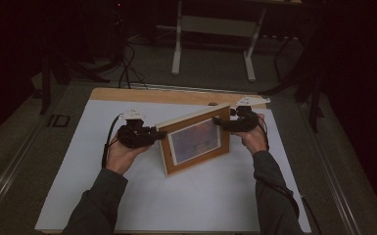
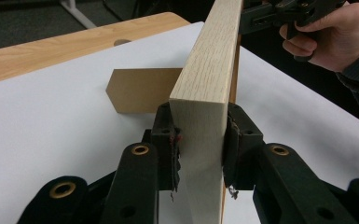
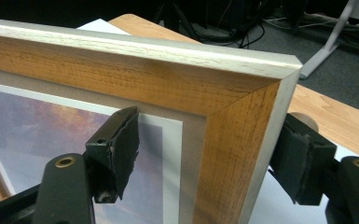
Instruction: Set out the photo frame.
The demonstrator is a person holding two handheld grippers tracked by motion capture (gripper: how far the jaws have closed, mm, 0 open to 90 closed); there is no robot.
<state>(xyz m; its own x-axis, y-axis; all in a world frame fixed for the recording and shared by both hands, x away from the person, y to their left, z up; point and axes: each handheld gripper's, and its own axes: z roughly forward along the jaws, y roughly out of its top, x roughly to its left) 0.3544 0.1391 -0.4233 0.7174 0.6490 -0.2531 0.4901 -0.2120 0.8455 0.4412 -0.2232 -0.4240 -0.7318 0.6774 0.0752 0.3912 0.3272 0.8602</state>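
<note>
Wood picture frame [image 1: 196,139] stands upright on the white sheet [image 1: 142,196] mid-table, print facing you, easel back [image 2: 140,89] resting on the sheet behind it. Your left gripper [image 2: 200,140] pinches the frame's left edge, pads tight on both faces. Your right gripper [image 3: 205,154] straddles the upper right corner, jaws spread wide: one pad hovers in front of the glass, the other sits just behind the back edge, neither clearly pressing. Tabletop [image 1: 127,94] shows past the sheet.
</note>
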